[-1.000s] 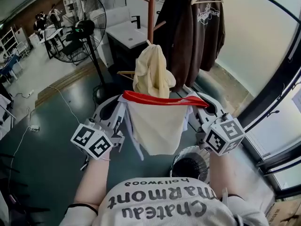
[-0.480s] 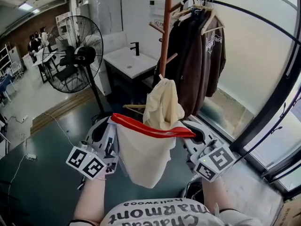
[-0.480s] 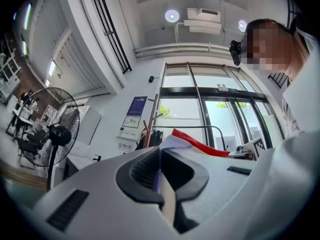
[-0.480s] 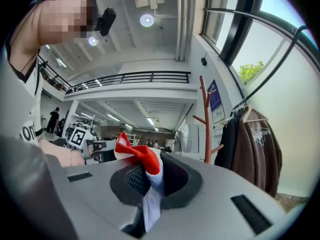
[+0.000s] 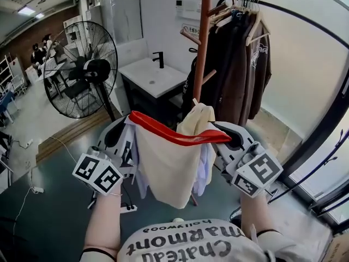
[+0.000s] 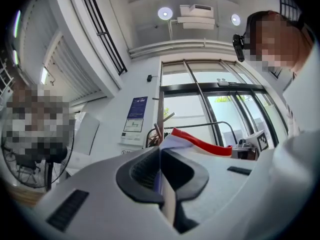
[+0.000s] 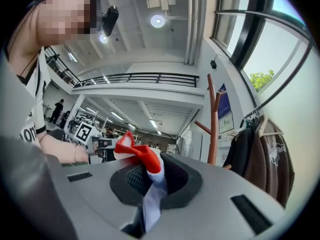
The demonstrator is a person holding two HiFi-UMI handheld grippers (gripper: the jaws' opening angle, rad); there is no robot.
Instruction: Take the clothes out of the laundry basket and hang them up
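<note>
At the centre of the head view, the left gripper (image 5: 126, 130) and right gripper (image 5: 221, 132) each have jaws clenched on the red-collared cream garment (image 5: 163, 165) spread between them.

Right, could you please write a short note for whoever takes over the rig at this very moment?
Left gripper: shut on the garment's left end.
Right gripper: shut on its right end.
The garment, pale with a red trim, hangs stretched between them in front of the coat stand; the rail with brown jackets is to the right.
Done: garment lifted; the basket is out of sight.
Left: hang it up.
</note>
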